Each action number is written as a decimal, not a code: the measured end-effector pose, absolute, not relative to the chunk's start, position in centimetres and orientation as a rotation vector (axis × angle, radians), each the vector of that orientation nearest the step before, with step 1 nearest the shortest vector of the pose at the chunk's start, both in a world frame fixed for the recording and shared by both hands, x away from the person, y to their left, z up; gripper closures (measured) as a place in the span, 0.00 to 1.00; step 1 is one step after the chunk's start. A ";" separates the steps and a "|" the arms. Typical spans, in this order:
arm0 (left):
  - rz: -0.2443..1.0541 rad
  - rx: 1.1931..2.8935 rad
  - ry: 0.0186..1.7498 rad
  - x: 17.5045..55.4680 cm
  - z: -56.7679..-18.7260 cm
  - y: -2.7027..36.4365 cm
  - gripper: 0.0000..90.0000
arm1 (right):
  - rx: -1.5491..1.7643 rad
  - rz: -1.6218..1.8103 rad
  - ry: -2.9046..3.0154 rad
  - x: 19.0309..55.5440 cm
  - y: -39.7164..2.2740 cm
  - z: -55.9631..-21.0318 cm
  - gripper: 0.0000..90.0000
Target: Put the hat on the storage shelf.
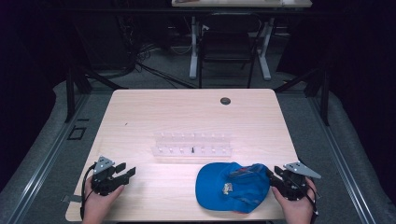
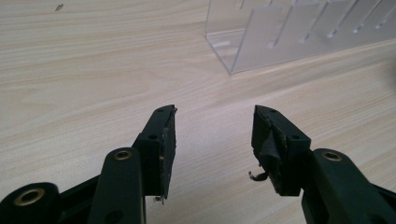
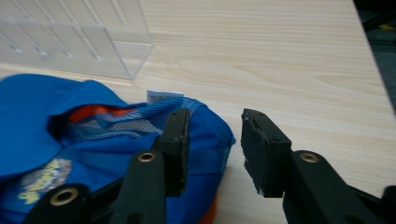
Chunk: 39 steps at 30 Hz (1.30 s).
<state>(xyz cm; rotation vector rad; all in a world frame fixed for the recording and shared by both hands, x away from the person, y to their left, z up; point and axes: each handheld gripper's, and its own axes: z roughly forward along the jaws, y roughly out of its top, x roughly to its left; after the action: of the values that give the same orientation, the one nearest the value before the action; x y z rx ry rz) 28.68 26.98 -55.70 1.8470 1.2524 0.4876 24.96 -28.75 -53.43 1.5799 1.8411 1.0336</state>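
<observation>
Two hands come in at the bottom of the high view, each holding black tongs. Left tongs point(image 1: 130, 171) sit near seven o'clock on the pale wooden worktop point(image 1: 187, 112). Their jaws stand wide apart, with bare wood between them in the left gripper view. Right tongs point(image 1: 272, 174) sit near five o'clock. Their jaws are wide too, and in the right gripper view one jaw sits over the edge of the soft blue cloth cap point(image 1: 233, 186), but nothing is squeezed.

That cap lies at about five o'clock on the worktop, close to the near edge, just beside the right tongs. It shows a bit of orange inside point(image 3: 95, 112), a small white tag point(image 3: 164, 95) and a little picture patch point(image 1: 227, 188).

Near the middle of the worktop stands a long clear plastic rack with many small slots point(image 1: 192, 144). Something small and dark point(image 1: 192, 150) sits in it. A round dark hole point(image 1: 225, 101) is at about one o'clock.

Around the worktop the room is dark. Grey floor point(image 1: 42, 154) runs along both sides. At twelve o'clock, farther back, stand a black chair point(image 1: 227, 46), white desk legs point(image 1: 193, 46) and tangled cables point(image 1: 140, 56).
</observation>
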 end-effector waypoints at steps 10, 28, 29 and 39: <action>0.463 1.856 1.251 29.1 -55.5 26.5 0.56 | 1.700 1.046 1.858 24.5 -29.6 -53.2 0.67; 0.425 1.853 1.274 29.3 -55.6 26.4 0.60 | 1.733 0.853 2.058 25.1 -29.5 -51.7 0.67; 0.416 1.862 1.274 29.3 -55.6 26.4 0.60 | 1.748 0.854 2.062 25.1 -29.5 -51.6 0.68; 0.417 1.881 1.268 29.2 -55.7 26.1 0.60 | 1.843 0.874 2.088 26.1 -29.8 -49.9 0.68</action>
<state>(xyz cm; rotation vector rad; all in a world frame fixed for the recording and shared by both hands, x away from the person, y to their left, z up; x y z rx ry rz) 29.24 26.07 -55.73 1.8810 1.2679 0.4173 26.14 -29.80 -49.89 1.8435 2.0878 0.8739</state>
